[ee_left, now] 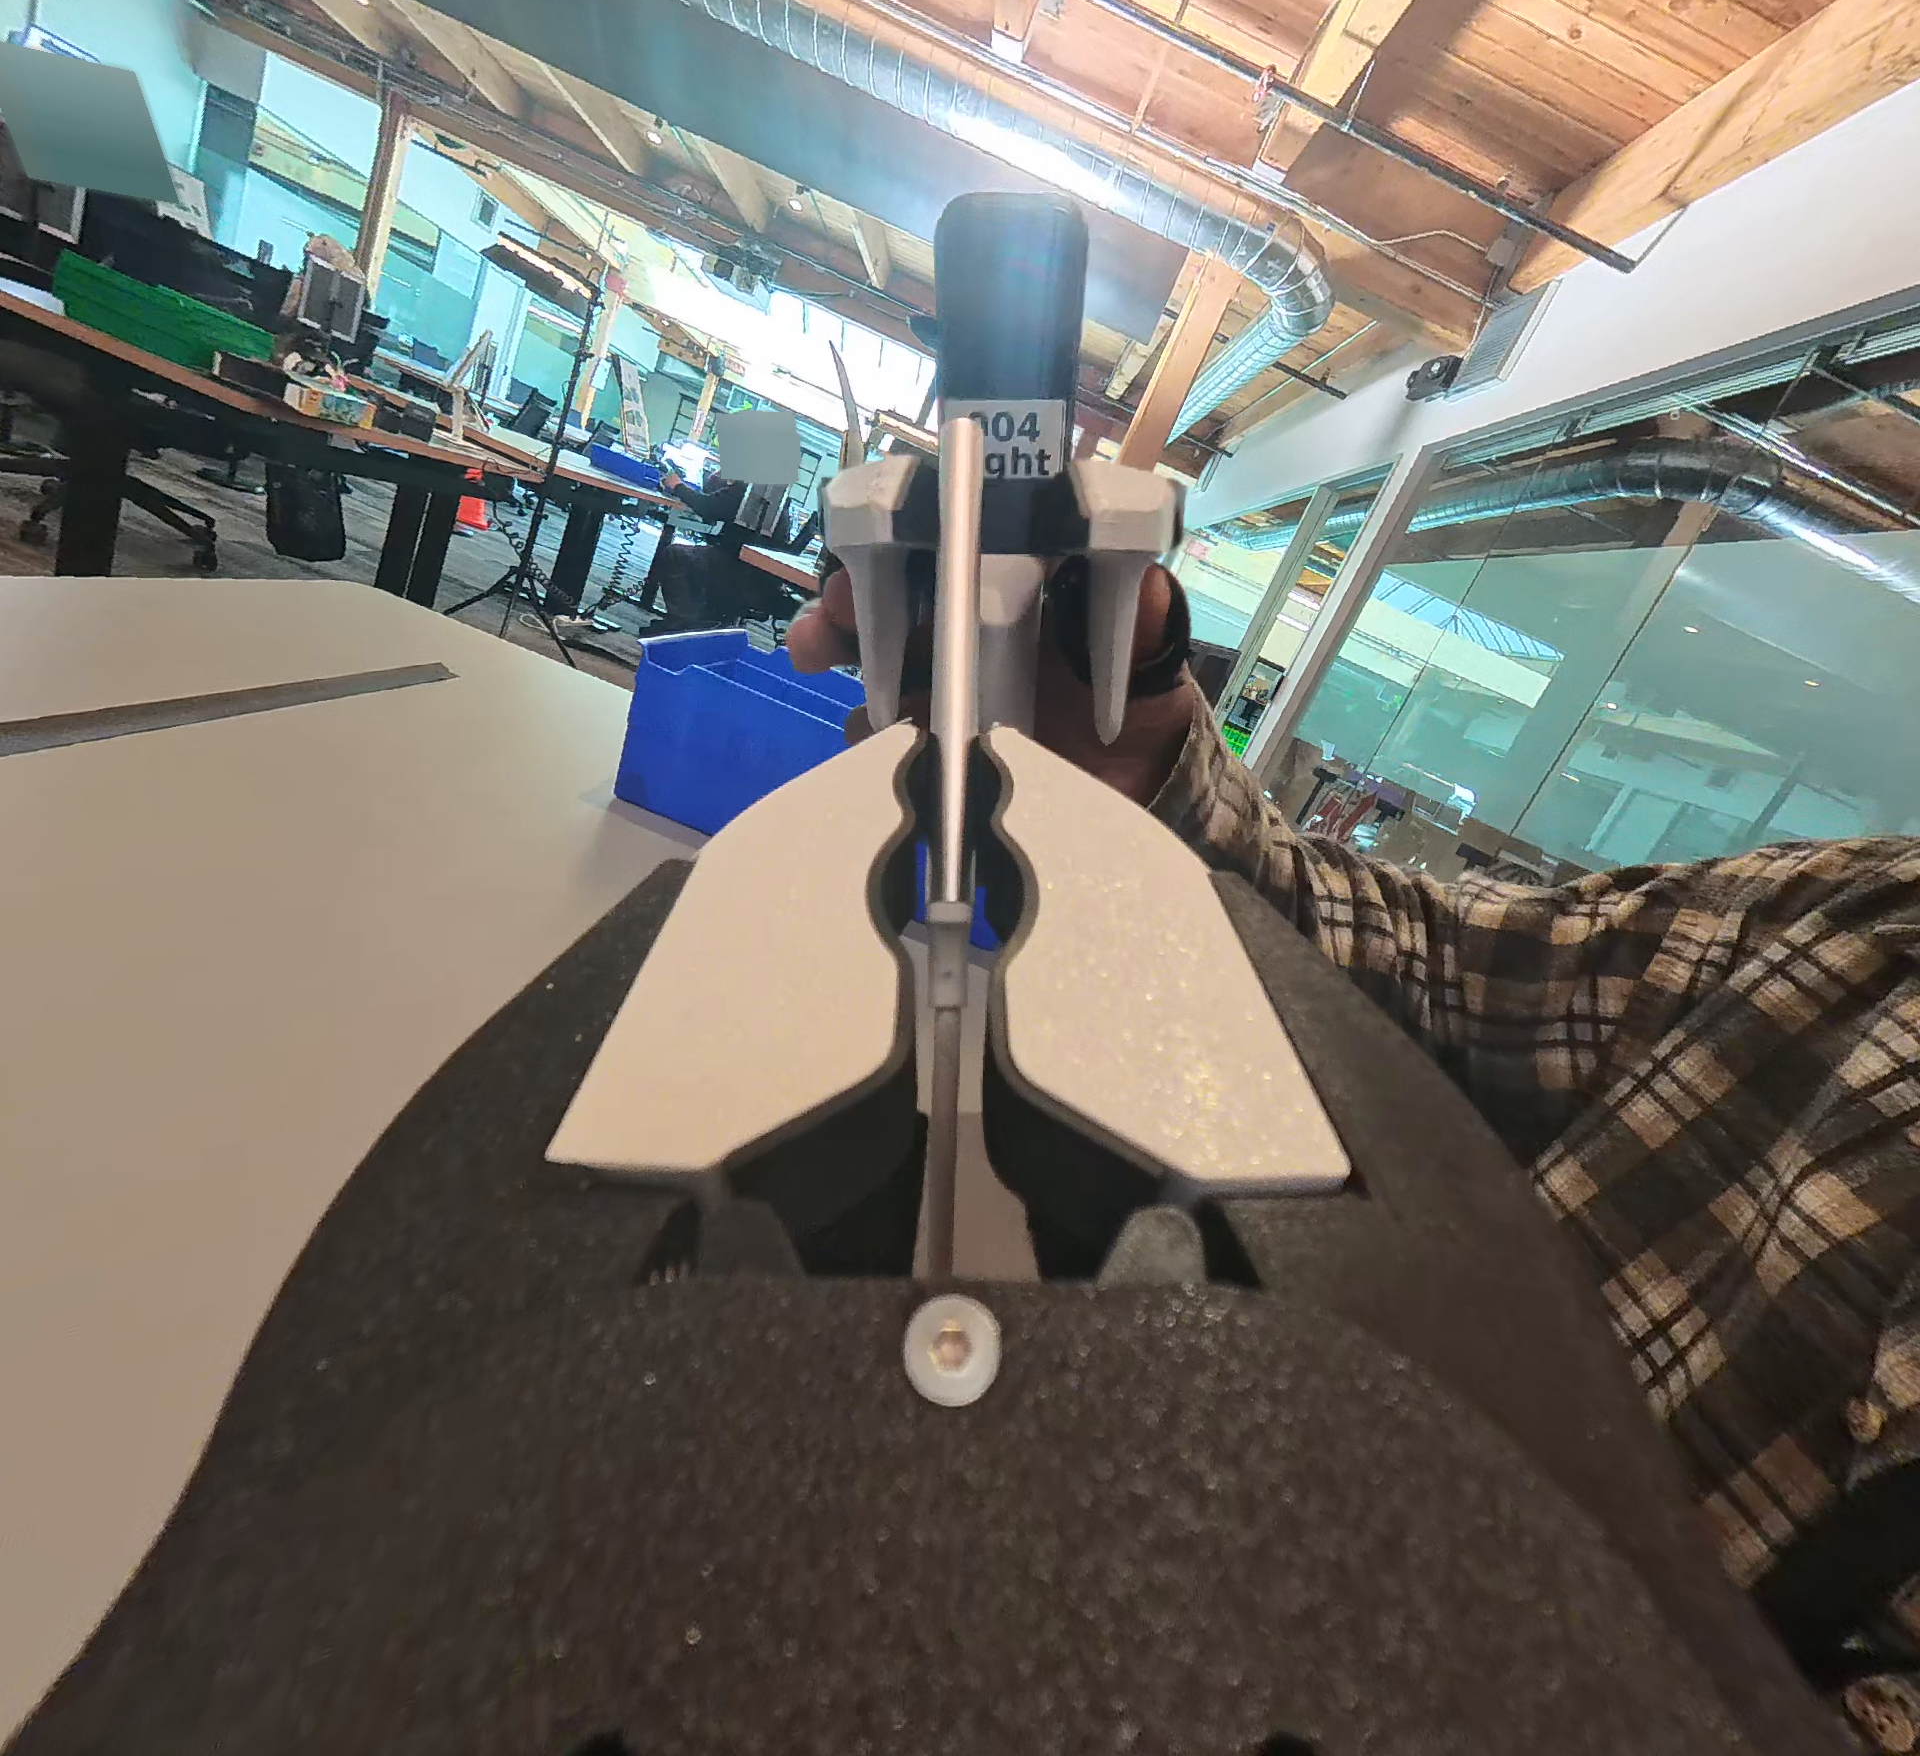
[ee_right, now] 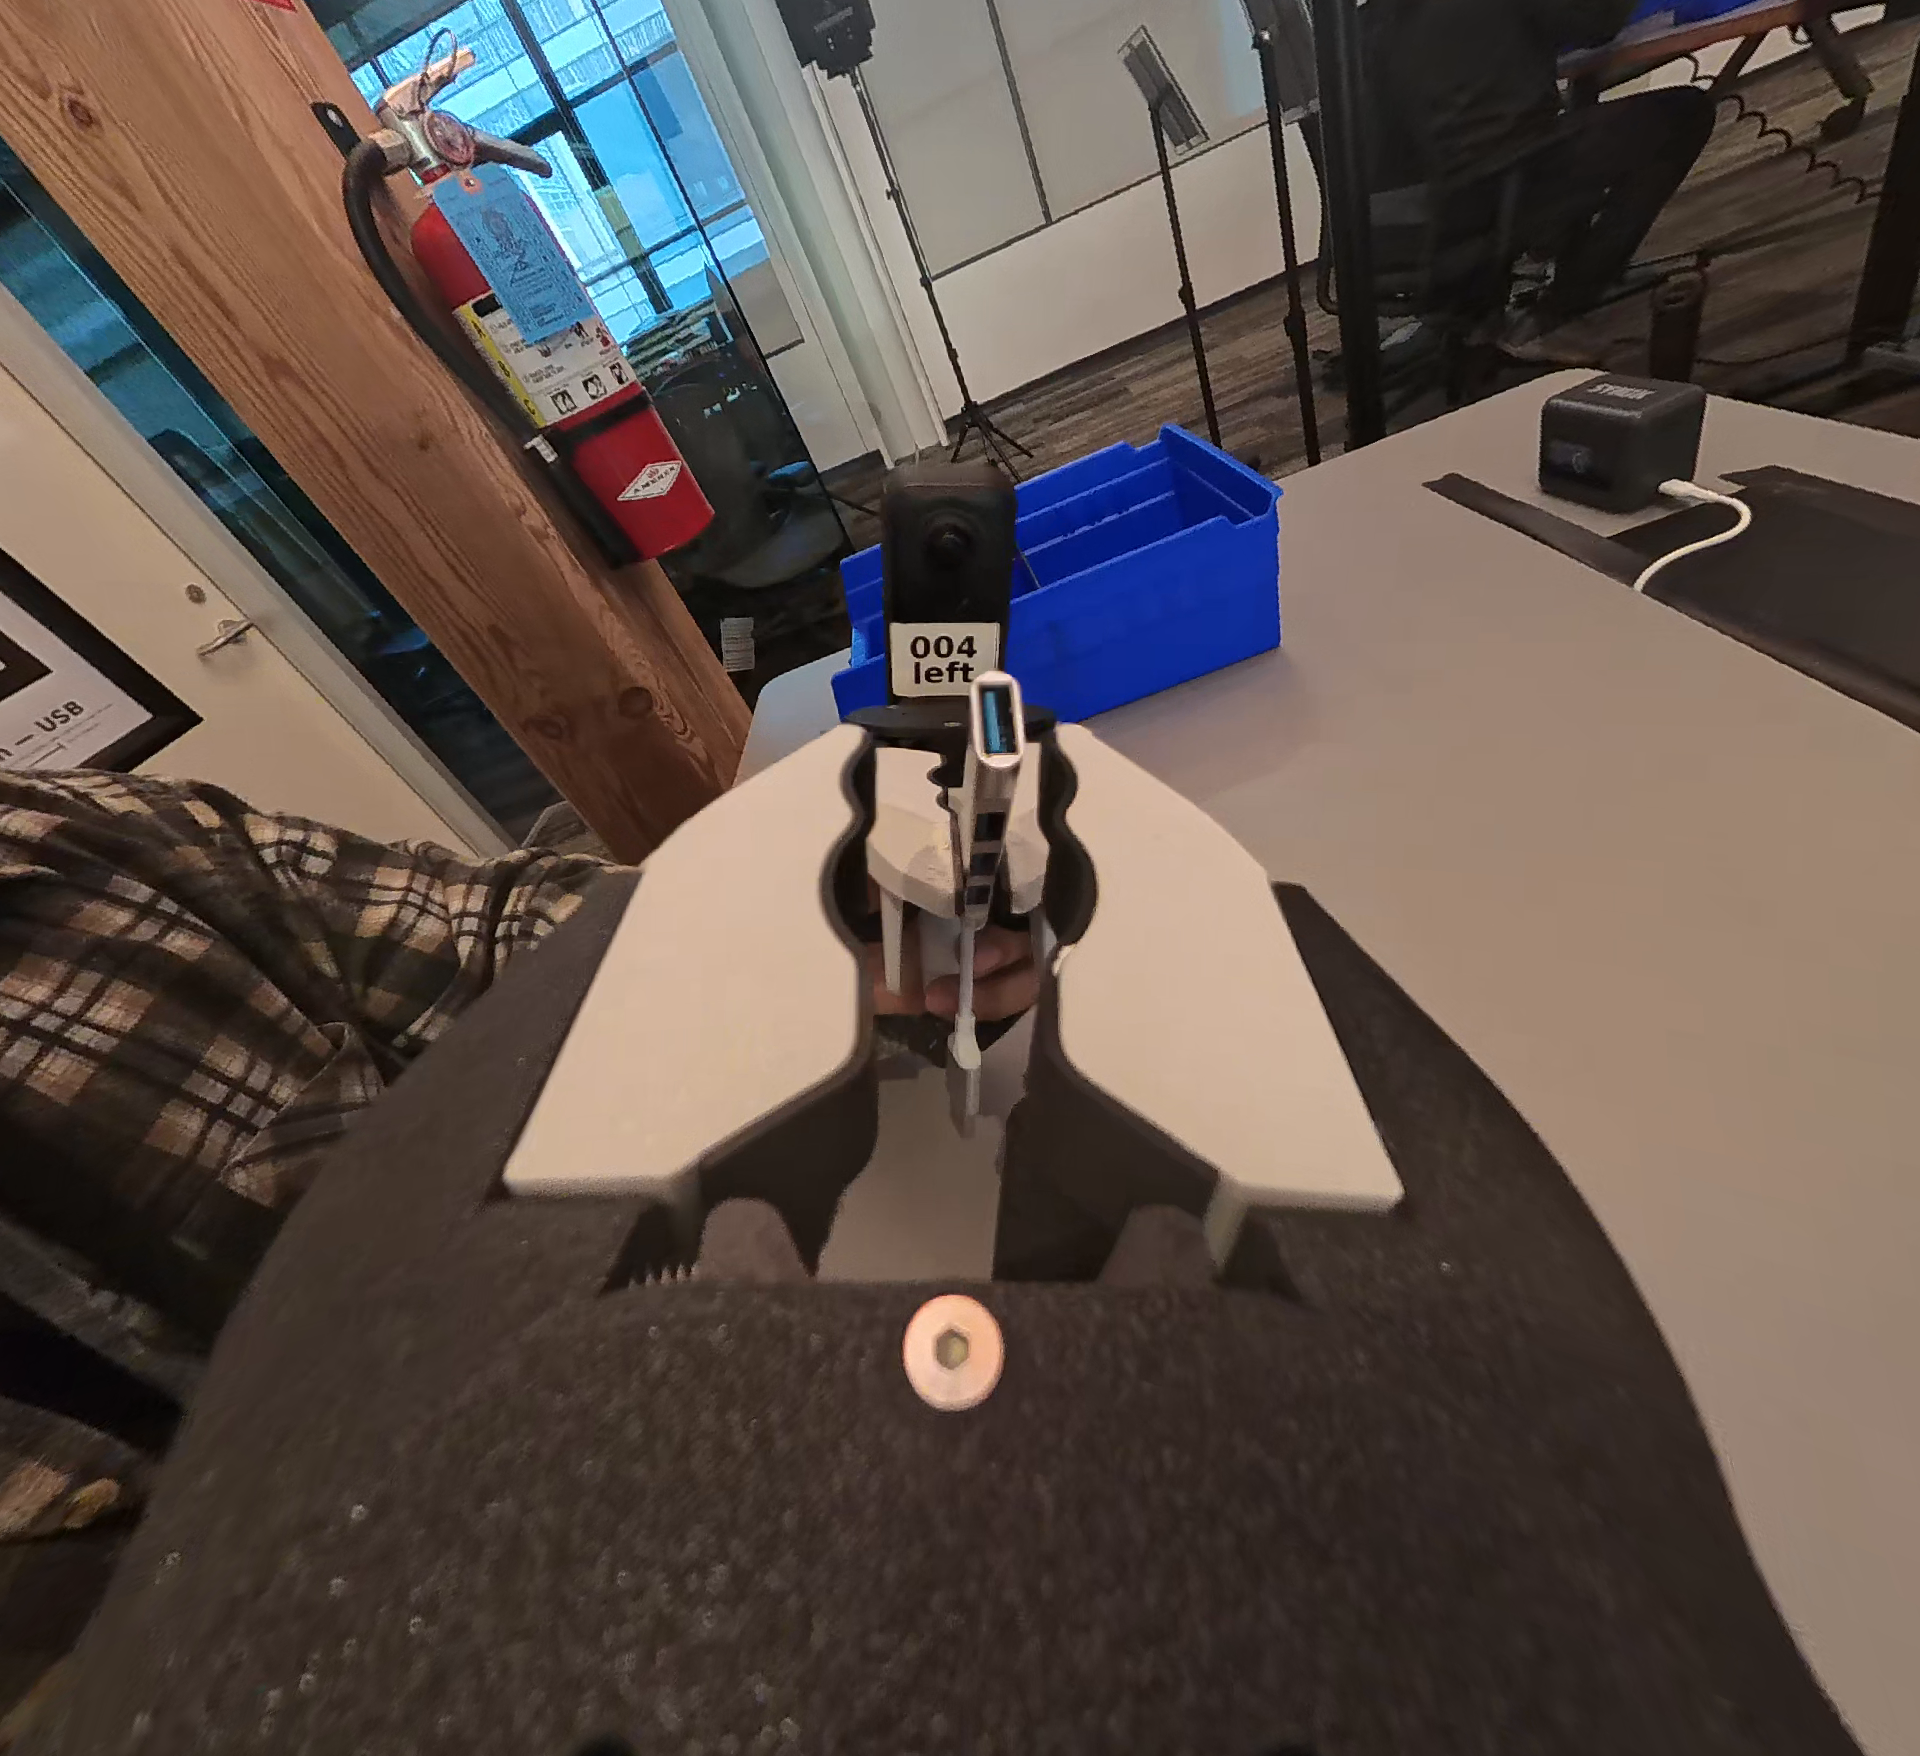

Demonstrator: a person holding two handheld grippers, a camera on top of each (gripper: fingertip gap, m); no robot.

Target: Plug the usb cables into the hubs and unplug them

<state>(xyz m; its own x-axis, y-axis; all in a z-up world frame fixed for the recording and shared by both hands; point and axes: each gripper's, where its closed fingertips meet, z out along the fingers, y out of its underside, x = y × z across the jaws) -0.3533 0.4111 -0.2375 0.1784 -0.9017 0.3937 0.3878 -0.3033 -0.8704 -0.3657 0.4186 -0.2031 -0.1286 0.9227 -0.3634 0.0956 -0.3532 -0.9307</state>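
The left gripper [ee_left: 948,742] is held raised above the pale grey tabletop [ee_left: 260,875], and its two white fingers are seen pressed in against a slim silver aluminium USB hub [ee_left: 956,584], which is pinched between them near the tips. The hub is tilted upward and forward out of the grip, and it is seen edge-on in the left wrist view. A thin white cable [ee_left: 940,1135] is attached to the hub's near end and is run back between the fingers toward the gripper's body.

The right gripper [ee_right: 961,748] is pointed straight at the left one, with its fingers spread well apart and nothing gripped between them. In the right wrist view the hub's free end, fitted with a blue-lined port, is turned toward the camera and is framed within that open gap; whether a finger is touched cannot be told. A row of small ports is shown along the hub's side. Each gripper is carried by a hand, and a brown plaid sleeve [ee_left: 1558,1031] is visible at the edge of both views.

A blue plastic bin [ee_right: 1143,584] is set on the table behind the grippers. A small black cube charger [ee_right: 1616,449] with a white lead plugged in is placed on a black mat farther right. A red fire extinguisher [ee_right: 613,459] is mounted on a wooden post
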